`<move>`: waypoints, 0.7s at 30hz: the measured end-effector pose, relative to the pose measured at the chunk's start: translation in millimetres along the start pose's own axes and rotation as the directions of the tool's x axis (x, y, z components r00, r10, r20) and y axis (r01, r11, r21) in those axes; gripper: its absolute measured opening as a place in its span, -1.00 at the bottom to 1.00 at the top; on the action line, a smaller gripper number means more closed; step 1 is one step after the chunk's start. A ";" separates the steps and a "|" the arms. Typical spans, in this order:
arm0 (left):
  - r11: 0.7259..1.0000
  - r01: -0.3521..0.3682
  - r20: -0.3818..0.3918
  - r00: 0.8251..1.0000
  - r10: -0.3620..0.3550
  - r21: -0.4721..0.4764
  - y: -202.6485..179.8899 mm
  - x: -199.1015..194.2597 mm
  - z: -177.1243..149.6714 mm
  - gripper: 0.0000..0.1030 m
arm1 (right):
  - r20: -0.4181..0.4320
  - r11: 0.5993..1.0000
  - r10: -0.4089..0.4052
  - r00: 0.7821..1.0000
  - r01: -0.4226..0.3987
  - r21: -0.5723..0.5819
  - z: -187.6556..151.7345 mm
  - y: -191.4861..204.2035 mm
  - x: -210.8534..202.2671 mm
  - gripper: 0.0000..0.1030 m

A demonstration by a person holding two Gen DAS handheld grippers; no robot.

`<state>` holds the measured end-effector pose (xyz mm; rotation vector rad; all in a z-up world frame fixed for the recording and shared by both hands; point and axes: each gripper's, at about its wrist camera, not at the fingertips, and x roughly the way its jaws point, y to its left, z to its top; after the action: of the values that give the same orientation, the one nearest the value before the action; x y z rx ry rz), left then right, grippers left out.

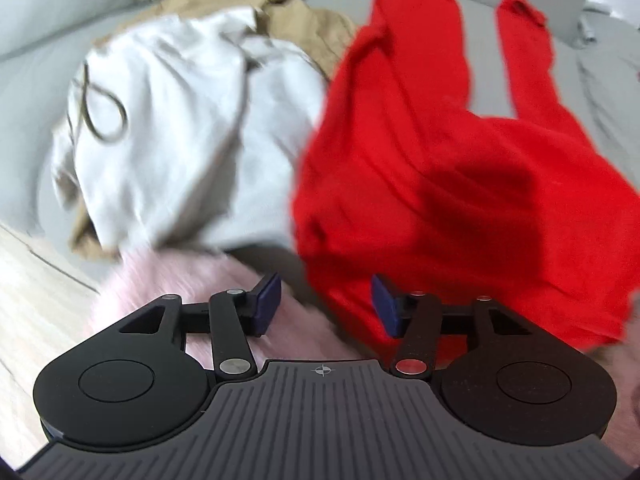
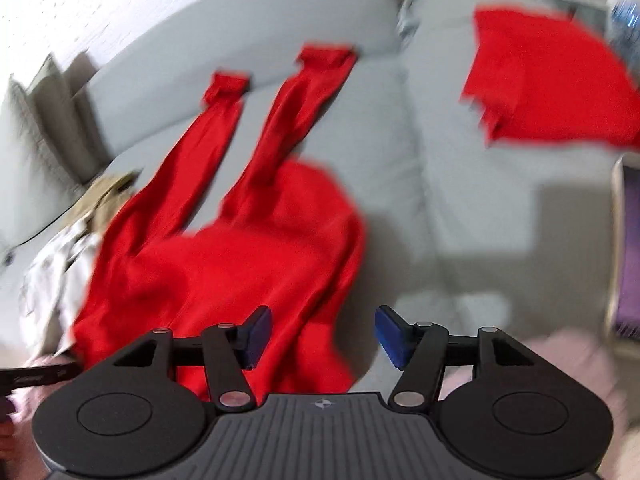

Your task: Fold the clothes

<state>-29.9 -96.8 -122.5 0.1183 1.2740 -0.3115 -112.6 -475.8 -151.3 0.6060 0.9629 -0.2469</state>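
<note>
While both views are smeared by motion blur, the red garment (image 2: 224, 248) reads plainly: it lies spread on the grey sofa (image 2: 460, 184), its body bunched toward the near edge and its two long sleeves (image 2: 280, 120) stretched side by side toward 12 o'clock, cuffs reaching the foot of the backrest. In the left wrist view the same red garment (image 1: 440, 200) fills the right half of the picture, sleeves running to 1 o'clock.

Left gripper (image 1: 326, 306) hangs above the garment's near hem with its jaws apart; nothing sits between the blue pads (image 1: 267, 300), and they touch no cloth. Right gripper (image 2: 322, 336) likewise stands with its jaws parted and empty over the garment's right-hand edge, one pad over red fabric and the other over bare grey cushion.

At 9 to 10 o'clock from the garment in the left wrist view lies a crumpled white garment (image 1: 180, 140), its edge touching the red one, with a thin cord looped on it. A tan garment (image 1: 304, 20) lies partly under the white one, toward 11 o'clock. Pink fluffy fabric (image 1: 192, 292) shows at the bottom, below the left gripper.

In the right wrist view a second red piece, a folded red cloth (image 2: 552, 84), lies well apart at 2 o'clock on the next cushion.
</note>
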 end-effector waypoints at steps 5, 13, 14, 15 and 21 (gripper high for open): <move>0.999 -0.029 -0.037 0.999 0.027 -0.043 -9.9 18.3 0.1 0.37 | -0.154 0.976 0.099 0.983 -0.065 0.209 -18.2 -11.9 13.8 0.15; 0.986 0.063 -0.062 0.995 -0.073 -0.156 -2.8 38.0 -1.5 0.41 | -0.115 0.940 0.135 0.984 -0.090 0.328 -45.7 -30.5 30.3 0.07; 0.982 0.076 -0.063 0.994 -0.088 -0.170 0.9 39.9 -1.4 0.42 | -0.099 0.941 0.134 0.986 -0.095 0.325 -48.7 -31.3 31.6 0.07; 0.979 0.089 -0.065 0.993 -0.103 -0.185 4.5 41.7 -1.2 0.42 | -0.087 0.943 0.132 0.987 -0.098 0.317 -50.9 -30.9 35.9 0.07; 0.957 0.159 -0.065 0.982 -0.180 -0.241 19.4 44.6 -4.2 0.39 | -0.053 0.966 0.091 0.994 -0.075 0.248 -54.6 -20.3 47.8 0.02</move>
<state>-16.6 -84.6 -167.9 -0.1826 1.4006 -0.3029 -132.9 -457.2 -221.4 0.8847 0.9735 -0.2754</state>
